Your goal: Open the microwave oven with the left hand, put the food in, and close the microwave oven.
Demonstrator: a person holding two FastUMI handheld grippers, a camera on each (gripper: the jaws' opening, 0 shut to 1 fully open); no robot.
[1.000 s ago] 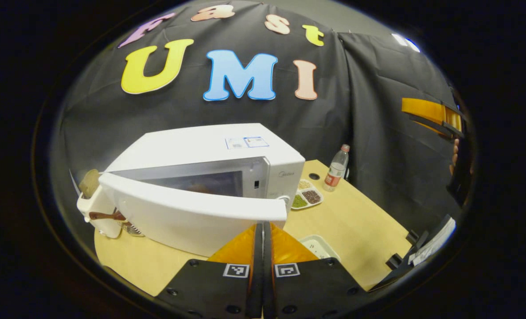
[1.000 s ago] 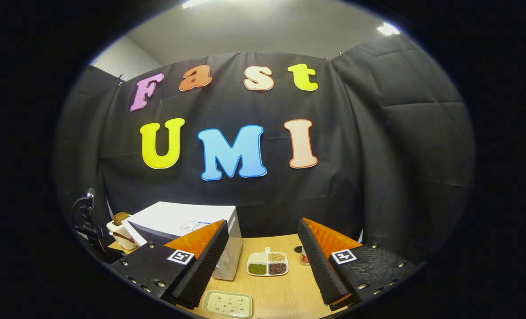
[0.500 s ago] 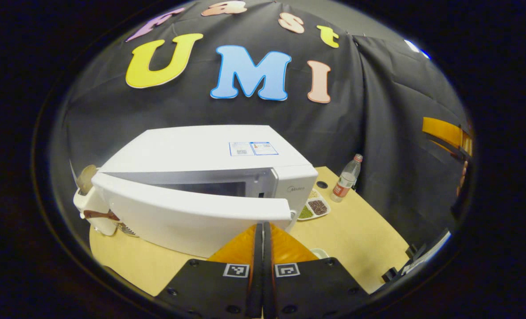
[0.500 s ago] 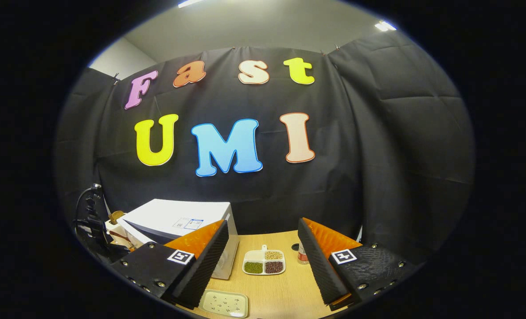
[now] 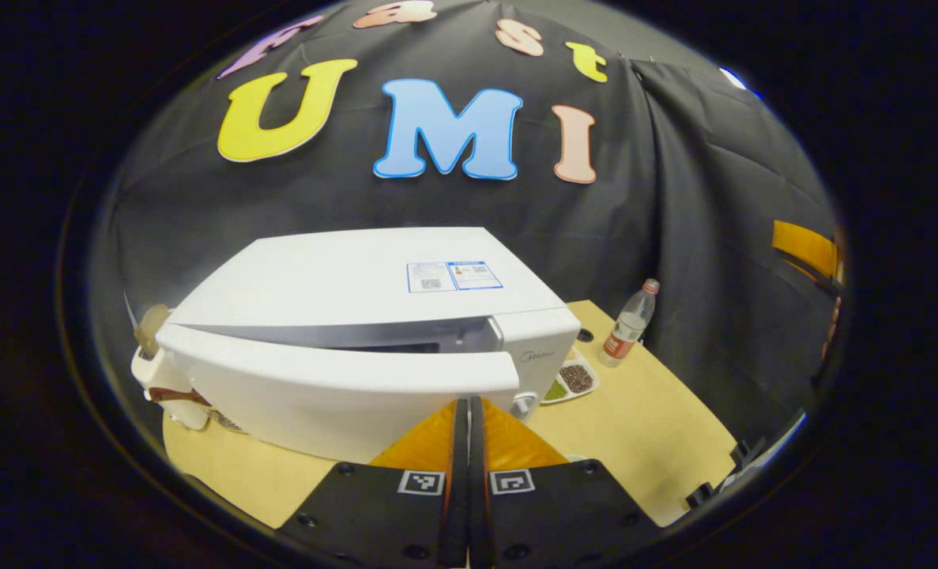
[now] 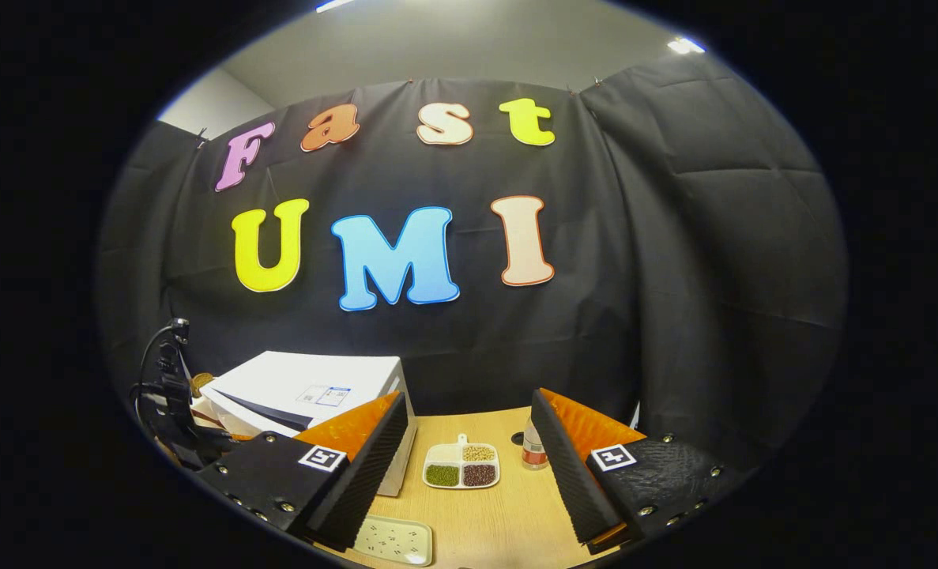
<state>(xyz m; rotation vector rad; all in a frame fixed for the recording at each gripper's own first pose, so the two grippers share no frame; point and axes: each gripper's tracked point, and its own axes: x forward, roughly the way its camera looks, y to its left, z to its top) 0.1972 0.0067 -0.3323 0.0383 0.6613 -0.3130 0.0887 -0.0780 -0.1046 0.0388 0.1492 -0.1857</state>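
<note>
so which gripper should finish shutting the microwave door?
Left. The left gripper, fingers shut, sits right against the microwave door, which is still slightly ajar. The right gripper is open, well off to the side above the table.

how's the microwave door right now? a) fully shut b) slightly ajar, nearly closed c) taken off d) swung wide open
b: in the left gripper view the microwave door stands a little off the microwave body, with a narrow gap along its top edge, and the shut left tool sits against its front.
</note>
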